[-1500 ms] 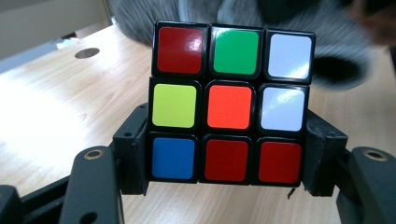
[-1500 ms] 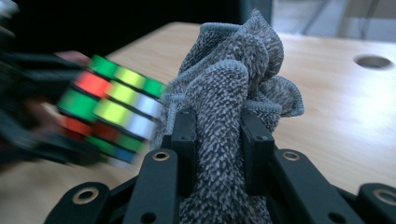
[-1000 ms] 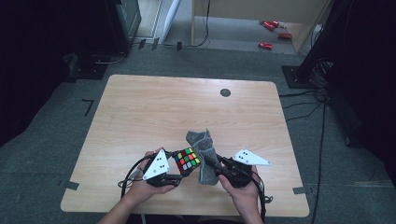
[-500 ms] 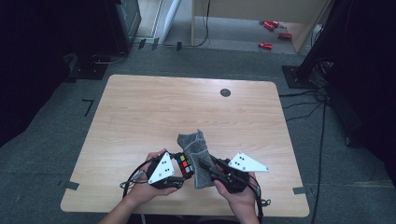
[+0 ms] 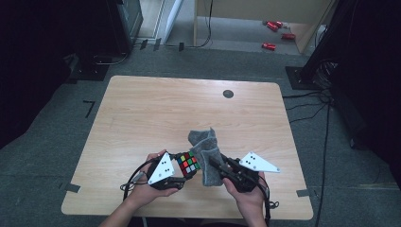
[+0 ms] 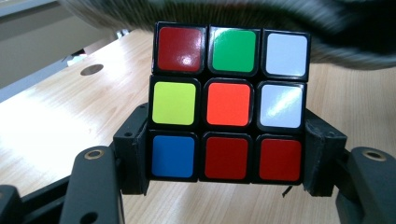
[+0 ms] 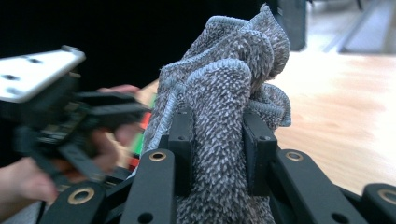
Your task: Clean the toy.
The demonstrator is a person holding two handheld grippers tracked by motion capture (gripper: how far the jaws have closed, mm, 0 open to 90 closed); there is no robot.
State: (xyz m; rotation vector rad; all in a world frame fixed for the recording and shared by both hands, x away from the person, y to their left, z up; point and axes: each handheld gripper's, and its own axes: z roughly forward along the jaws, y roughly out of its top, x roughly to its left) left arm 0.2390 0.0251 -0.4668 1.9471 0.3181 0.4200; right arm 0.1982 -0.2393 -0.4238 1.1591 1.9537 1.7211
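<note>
On the pale wooden worktop (image 5: 142, 118), near its front edge, the grey knitted cloth (image 5: 208, 153) has swung across since a second ago: then it stood as an upright bundle between the two hands, half a second ago it leaned toward the far left over the cube, and now it lies spread and tilted, its lower part drawn down toward the right hand and touching the cube's right side. That reads as a wiping stroke over the cube, so the work looks under way rather than finished. The right hand-held gripper (image 7: 217, 140) is clenched on the cloth, whose thick fold is squeezed between its two black jaws and bulges above them. The left hand-held gripper (image 6: 226, 156) grasps the multicoloured puzzle cube (image 5: 188, 164), its jaws pressing on the bottom row of tiles from both sides; in the left gripper view the cloth sweeps as a grey blur along the cube's top edge. The cube itself has hardly shifted between the frames, kept just above the near part of the worktop while the cloth does the moving, and the right hand has drifted slightly nearer to the person.
</note>
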